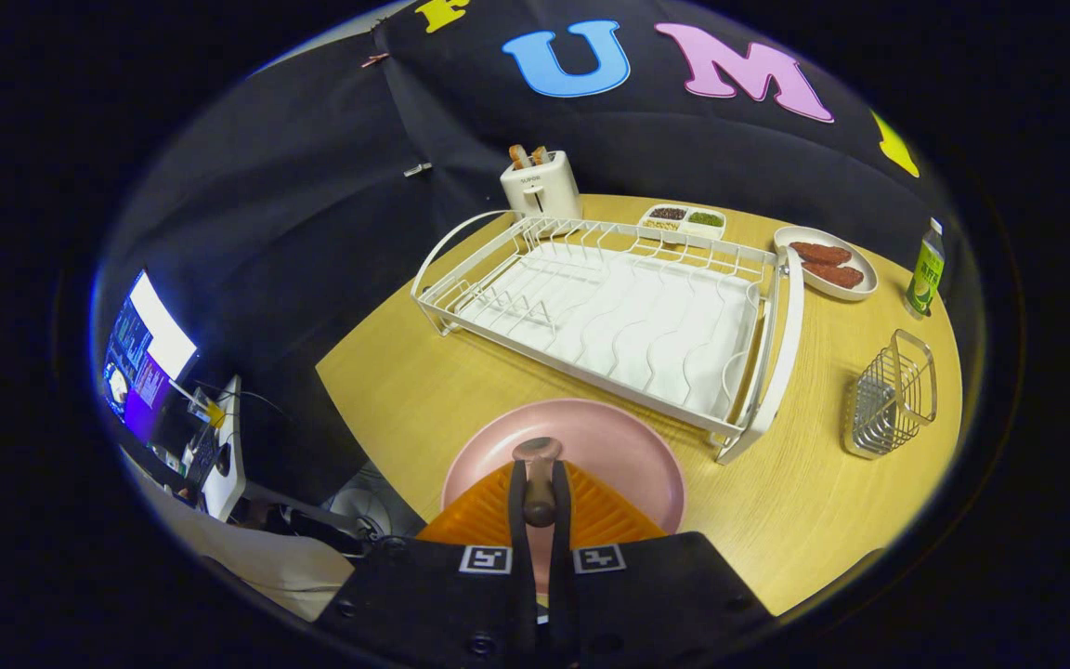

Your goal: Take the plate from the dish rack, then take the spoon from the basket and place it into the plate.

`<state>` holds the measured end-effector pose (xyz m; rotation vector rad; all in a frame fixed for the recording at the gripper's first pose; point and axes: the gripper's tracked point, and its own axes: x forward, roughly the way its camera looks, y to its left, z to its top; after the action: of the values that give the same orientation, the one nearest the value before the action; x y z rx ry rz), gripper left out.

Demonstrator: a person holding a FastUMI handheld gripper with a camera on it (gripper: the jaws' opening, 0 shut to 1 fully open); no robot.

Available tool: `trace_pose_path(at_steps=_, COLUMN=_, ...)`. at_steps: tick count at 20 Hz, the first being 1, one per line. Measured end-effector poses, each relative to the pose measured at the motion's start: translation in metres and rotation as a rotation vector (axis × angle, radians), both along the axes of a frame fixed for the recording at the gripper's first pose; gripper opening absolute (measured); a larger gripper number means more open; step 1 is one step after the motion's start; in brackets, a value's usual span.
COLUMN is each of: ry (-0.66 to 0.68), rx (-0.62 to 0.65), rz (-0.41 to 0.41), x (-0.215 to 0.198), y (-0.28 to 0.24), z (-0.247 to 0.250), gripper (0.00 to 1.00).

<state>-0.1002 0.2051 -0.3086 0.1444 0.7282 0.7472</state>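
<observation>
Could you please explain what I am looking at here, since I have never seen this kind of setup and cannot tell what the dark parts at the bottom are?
The camera rides on a hand-held two-finger gripper and looks forward along its fingers, the parts at the bottom. They are closed on a spoon, held just above a pink plate on the wooden table. Beyond the plate stands a white dish rack, with no dishes in it. Beside the rack is a wire basket. Farther back are a toaster, a small divided tray, an oval dish of food and a green bottle.
</observation>
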Motion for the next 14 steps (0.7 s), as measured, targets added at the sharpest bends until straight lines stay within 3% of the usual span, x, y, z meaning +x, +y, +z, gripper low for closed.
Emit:
trace_pose_path(at_steps=4, ry=0.037, rx=-0.019, rz=0.023, x=-0.004, y=-0.006, z=-0.010, gripper=0.10)
trace_pose_path(at_steps=11, ry=0.037, rx=-0.187, rz=0.041, x=-0.014, y=-0.022, z=-0.050, gripper=0.24)
trace_pose_path(at_steps=13, ry=0.034, rx=-0.203, rz=0.037, x=-0.013, y=-0.025, z=-0.053, gripper=0.46)
trace_pose_path(at_steps=14, ry=0.029, rx=-0.206, rz=0.035, x=-0.012, y=-0.026, z=-0.053, gripper=0.65)
